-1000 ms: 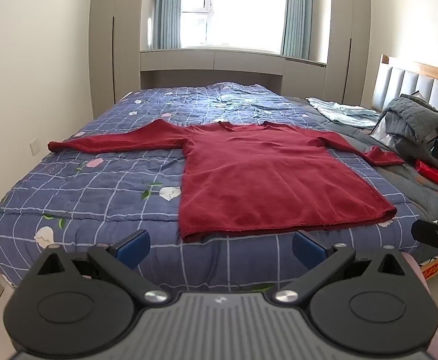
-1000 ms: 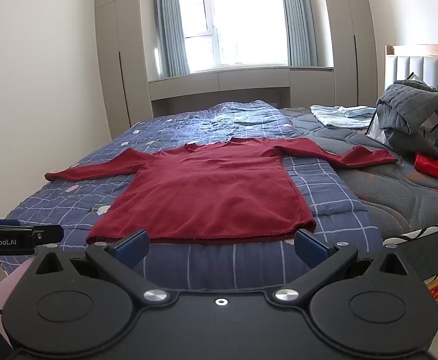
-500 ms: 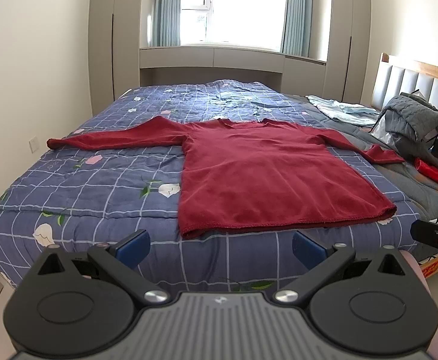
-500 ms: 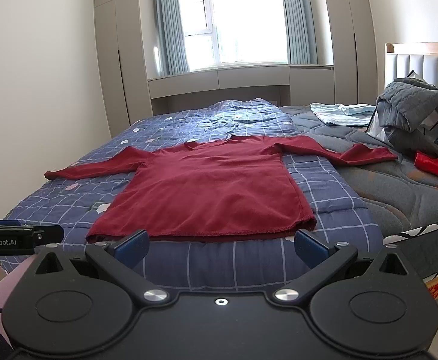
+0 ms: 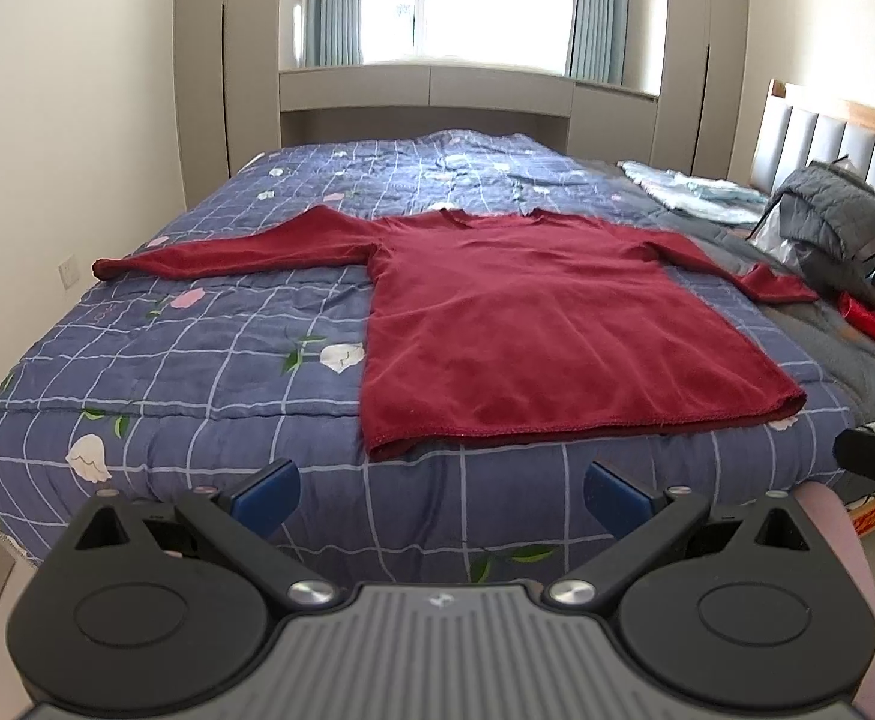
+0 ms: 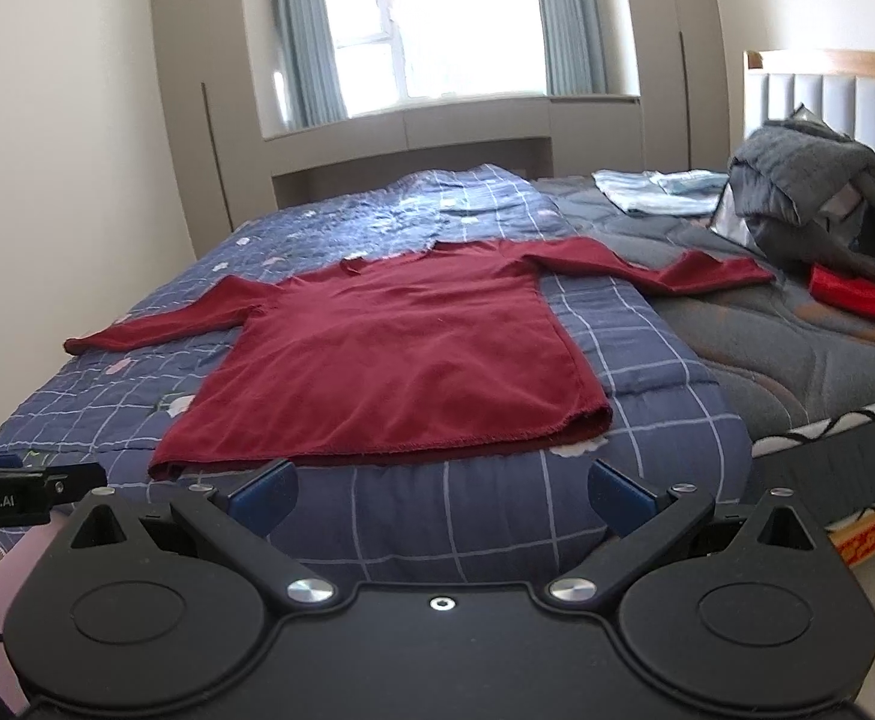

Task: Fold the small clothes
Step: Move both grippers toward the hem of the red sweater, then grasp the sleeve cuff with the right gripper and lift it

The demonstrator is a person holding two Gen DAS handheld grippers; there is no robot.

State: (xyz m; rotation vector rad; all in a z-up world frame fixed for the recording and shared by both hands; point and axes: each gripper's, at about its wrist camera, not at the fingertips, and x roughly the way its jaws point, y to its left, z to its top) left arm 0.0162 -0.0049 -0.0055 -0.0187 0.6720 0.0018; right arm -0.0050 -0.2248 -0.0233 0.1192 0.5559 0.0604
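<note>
A dark red long-sleeved knit top [image 5: 533, 324] is seen spread flat, hem toward the cameras and neckline toward the window, on a blue checked quilt with a flower print [image 5: 209, 354] that covers the near part of a bed. Both sleeves are stretched out sideways: one sleeve end lies near the quilt's left edge, the other reaches onto the grey quilted mattress cover [image 6: 797, 360] at the right. The hem lies close to the bed's front edge.

The left hand-held gripper [image 5: 440, 489] is held low in front of the bed, its blue-padded fingers [image 5: 266, 492] set wide apart and nothing between them; the garment is not touched. The right hand-held gripper [image 6: 440, 489] is held the same way, fingers spread and empty, just short of the hem. In the left wrist view the tip of the right tool is caught at the right edge; in the right wrist view the left tool, marked with white lettering, is caught at the left edge.

A crumpled grey padded jacket [image 5: 839, 228] is piled near the grey panelled headboard [image 5: 845, 144] at the right, with a bright red piece of cloth [image 6: 857, 294] beside it and pale blue folded fabric [image 6: 659, 189] farther back. A bright window with grey-blue curtains [image 5: 329, 0] is framed by built-in cabinets behind the bed.
</note>
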